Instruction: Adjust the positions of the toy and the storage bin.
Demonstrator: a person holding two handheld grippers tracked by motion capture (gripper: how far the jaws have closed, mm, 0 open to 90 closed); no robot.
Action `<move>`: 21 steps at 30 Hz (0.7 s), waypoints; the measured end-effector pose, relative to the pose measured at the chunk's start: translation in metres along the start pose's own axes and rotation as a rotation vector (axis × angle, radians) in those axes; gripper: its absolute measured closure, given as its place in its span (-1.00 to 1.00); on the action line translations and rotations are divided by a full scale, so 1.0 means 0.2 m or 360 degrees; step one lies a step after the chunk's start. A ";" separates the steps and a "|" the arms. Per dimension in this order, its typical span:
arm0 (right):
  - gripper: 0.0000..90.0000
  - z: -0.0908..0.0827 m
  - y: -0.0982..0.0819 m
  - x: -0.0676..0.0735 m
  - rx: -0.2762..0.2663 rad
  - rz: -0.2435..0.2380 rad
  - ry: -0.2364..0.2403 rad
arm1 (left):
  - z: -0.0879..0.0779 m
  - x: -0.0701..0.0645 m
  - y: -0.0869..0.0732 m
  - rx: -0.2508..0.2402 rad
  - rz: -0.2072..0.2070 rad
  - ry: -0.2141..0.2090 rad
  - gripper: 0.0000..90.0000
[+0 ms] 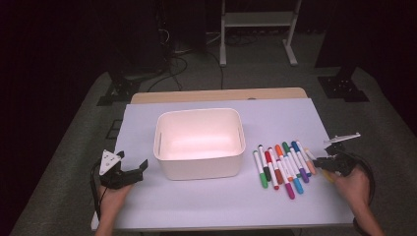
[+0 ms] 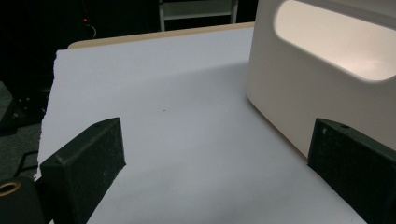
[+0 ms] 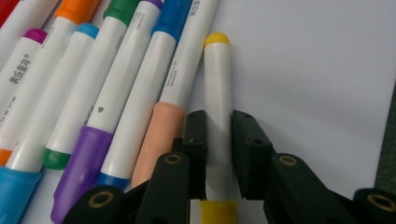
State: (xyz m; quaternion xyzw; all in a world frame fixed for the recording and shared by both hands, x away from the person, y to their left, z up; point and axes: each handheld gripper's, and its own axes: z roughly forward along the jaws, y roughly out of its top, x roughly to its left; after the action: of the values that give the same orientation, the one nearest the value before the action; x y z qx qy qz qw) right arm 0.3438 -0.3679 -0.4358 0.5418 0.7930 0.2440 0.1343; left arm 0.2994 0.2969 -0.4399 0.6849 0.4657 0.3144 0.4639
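Note:
A row of coloured markers lies on the white table right of a white bin. My right gripper is shut on the white barrel of the yellow-capped marker, the outermost one, which lies flat on the table beside a peach-capped marker. In the high view the right gripper sits at the right end of the marker row. My left gripper rests left of the bin, open, with nothing between its fingers; in its own view the left gripper faces bare table and the bin wall.
The bin stands mid-table with a handle slot in its side. The table's left edge is near the left gripper, the right edge close to the right one. A white frame stands on the floor beyond.

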 end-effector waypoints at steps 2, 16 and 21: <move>0.68 -0.01 0.00 -0.01 -0.0002 0.0018 0.0037 | 0.00 0.00 0.00 -0.0001 -0.0007 0.0001 -0.94; 0.68 -0.14 0.03 -0.07 -0.0033 0.0112 0.0220 | 0.00 0.00 0.00 0.0001 -0.0009 -0.0007 -0.94; 0.68 -0.24 0.10 -0.05 -0.0084 0.0080 0.0340 | 0.00 0.01 0.00 0.0002 -0.0011 -0.0007 -0.94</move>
State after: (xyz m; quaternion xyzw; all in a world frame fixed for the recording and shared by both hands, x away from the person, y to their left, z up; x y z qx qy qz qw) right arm 0.3398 -0.3832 -0.3858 0.5288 0.7821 0.3246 0.0571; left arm 0.2996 0.2980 -0.4406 0.6844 0.4672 0.3108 0.4655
